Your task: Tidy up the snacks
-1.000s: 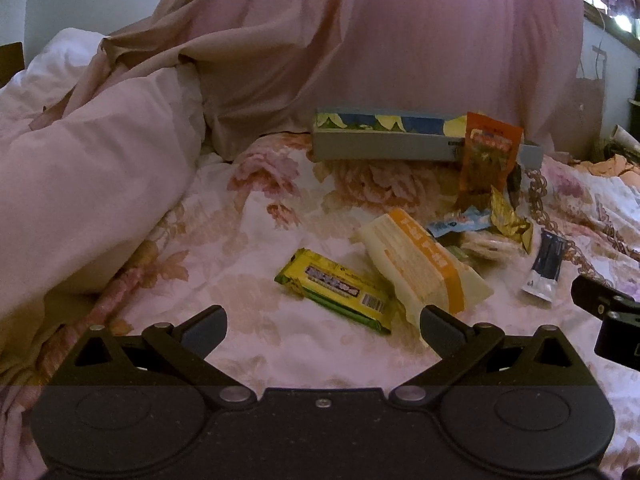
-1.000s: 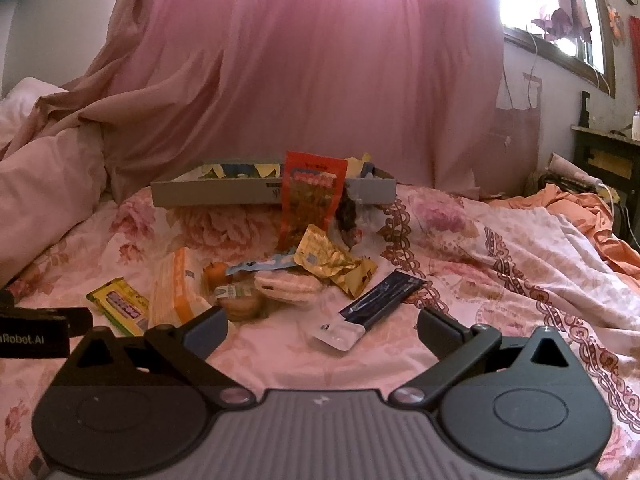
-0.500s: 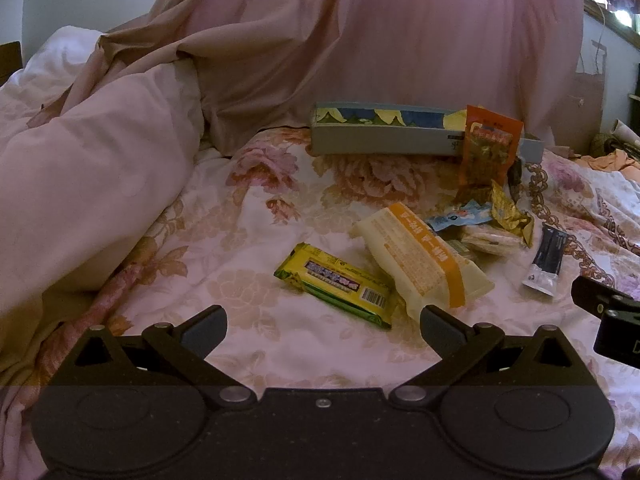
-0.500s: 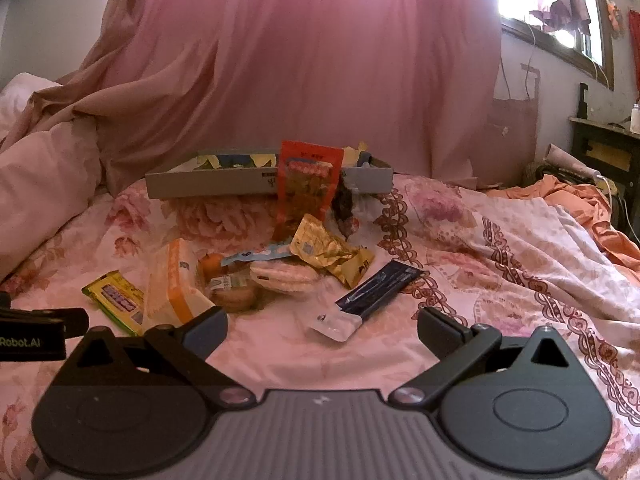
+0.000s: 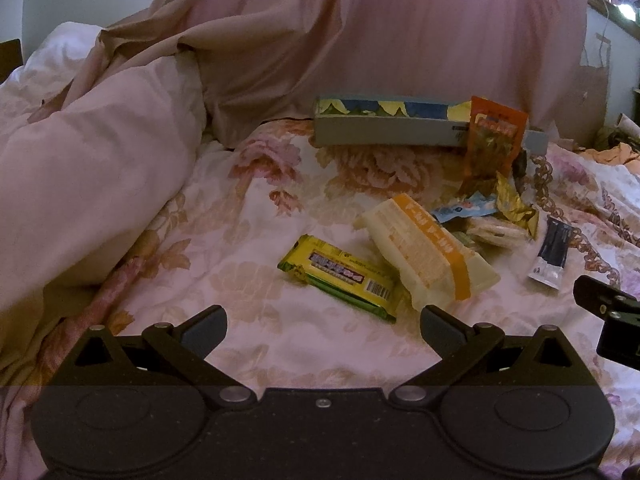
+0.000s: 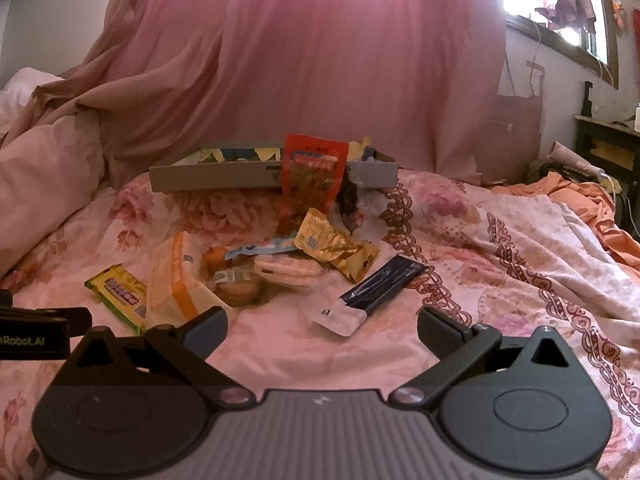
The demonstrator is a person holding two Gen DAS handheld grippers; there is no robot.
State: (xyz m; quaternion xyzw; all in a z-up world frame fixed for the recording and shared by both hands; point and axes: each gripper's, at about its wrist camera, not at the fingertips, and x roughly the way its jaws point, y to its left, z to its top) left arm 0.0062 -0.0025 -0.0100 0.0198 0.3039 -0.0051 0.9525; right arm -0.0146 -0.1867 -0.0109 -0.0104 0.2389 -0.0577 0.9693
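snacks (image 6: pixel 280 264), box (image 6: pixel 224 178) on floral bedspread (image 6: pixel 500 264)

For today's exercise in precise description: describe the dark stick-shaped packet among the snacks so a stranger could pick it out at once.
Start at the long shallow box at the back of the flowered bedspread, then come forward past the snack heap. On the heap's right edge, lying apart and flat, is the dark stick-shaped packet. It alone is slim and navy-black with a clear end; its neighbours are yellow, gold or orange.

Pink curtain (image 6: pixel 320 60); floral bedspread (image 5: pixel 240 240); white duvet (image 5: pixel 80 180)
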